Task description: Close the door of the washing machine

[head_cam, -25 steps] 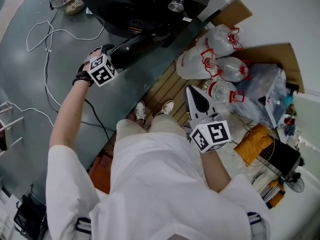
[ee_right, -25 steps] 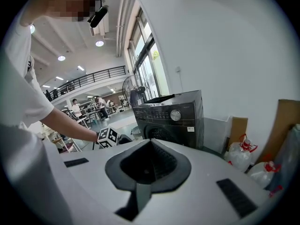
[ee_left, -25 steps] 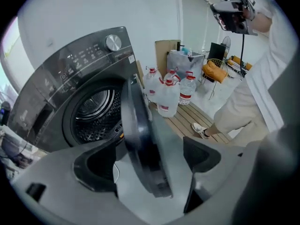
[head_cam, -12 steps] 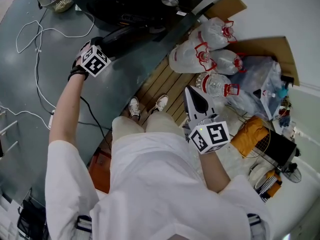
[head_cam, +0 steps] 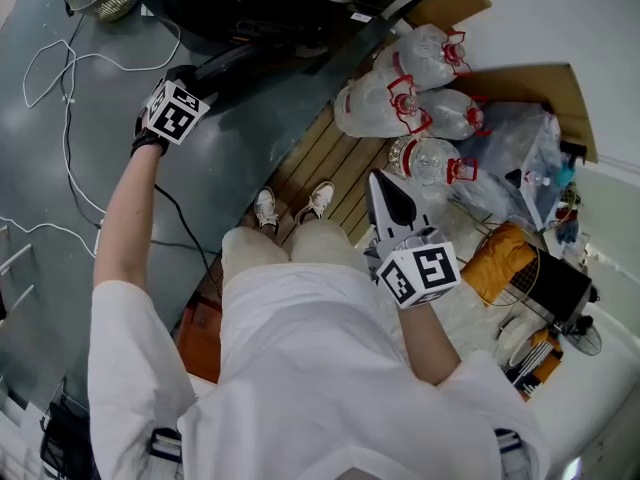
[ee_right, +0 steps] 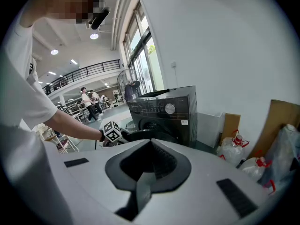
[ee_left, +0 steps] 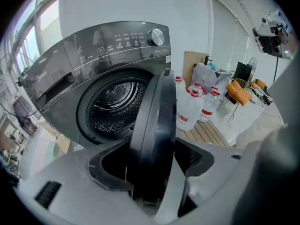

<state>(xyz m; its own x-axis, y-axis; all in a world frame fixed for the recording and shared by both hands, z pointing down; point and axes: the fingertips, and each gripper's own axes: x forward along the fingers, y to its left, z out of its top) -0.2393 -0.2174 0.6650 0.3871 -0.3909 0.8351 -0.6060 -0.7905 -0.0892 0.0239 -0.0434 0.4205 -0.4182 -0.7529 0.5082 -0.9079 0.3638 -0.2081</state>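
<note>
The dark washing machine stands at the top of the head view, its drum open. Its round black door swings out towards me. In the left gripper view the door stands edge-on between the jaws. My left gripper is at the door's outer rim, its jaws closing on the rim, which fills the gap between them. My right gripper hangs shut and empty in front of my body, pointing at the machine.
Several large water bottles lie right of the machine on wooden slats. Cardboard, plastic bags and an orange item crowd the right side. White cables trail over the grey floor at left.
My left gripper has slid left and up along the door to its outer rim, and the door has swung a little with it. The right gripper has stayed where it was.
</note>
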